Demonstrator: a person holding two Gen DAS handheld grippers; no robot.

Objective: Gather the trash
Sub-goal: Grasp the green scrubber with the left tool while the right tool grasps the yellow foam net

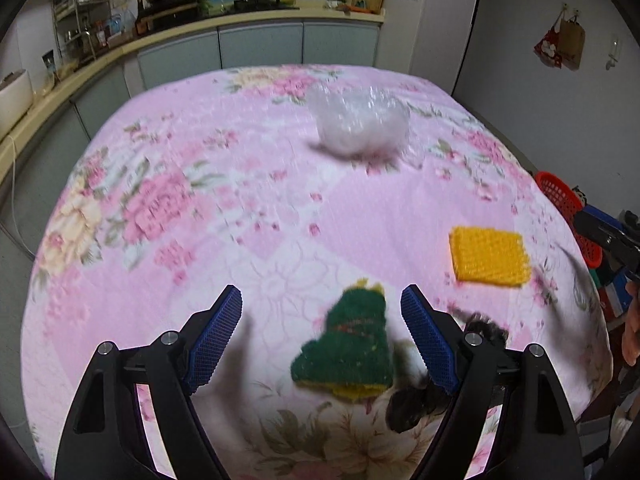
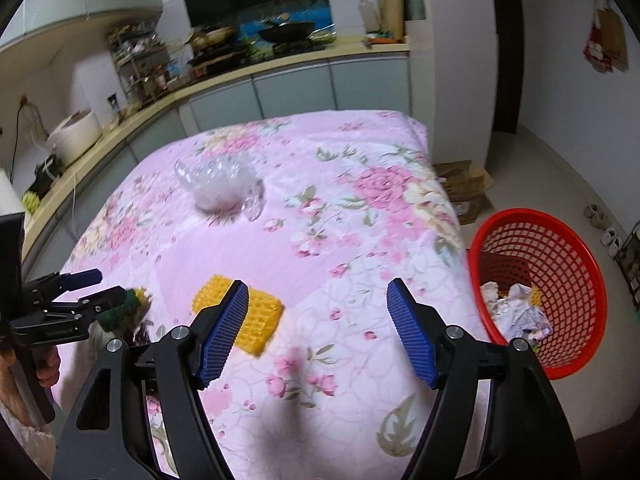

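- A green scrub pad (image 1: 346, 344) with a yellow underside lies on the pink floral cloth (image 1: 200, 208), low in the middle of the left wrist view, between the spread blue pads of the left gripper (image 1: 321, 336); neither pad touches it, so that gripper is released.
- Just right of the green pad, at the lower right of that view, sits a dark furry clump (image 1: 416, 404) partly hidden behind the right-hand finger.
- A yellow waffle-textured sponge (image 1: 489, 257) lies flat at the right of the left wrist view, apart from the green pad; in the right wrist view it sits at lower left of centre, partly behind one blue pad.
- The right gripper (image 2: 314, 330) is also spread wide, with nothing between its fingers and only cloth beneath the gap.
- A crumpled clear plastic wrapper (image 1: 362, 122) rests at upper centre of the cloth, well apart from the other pieces.
- A red mesh basket (image 2: 568, 280) stands off the cloth's edge at the right of the right wrist view, with crumpled paper scraps (image 2: 516, 312) inside.
- A kitchen counter (image 2: 280, 68) with a wok runs along the top of both views.
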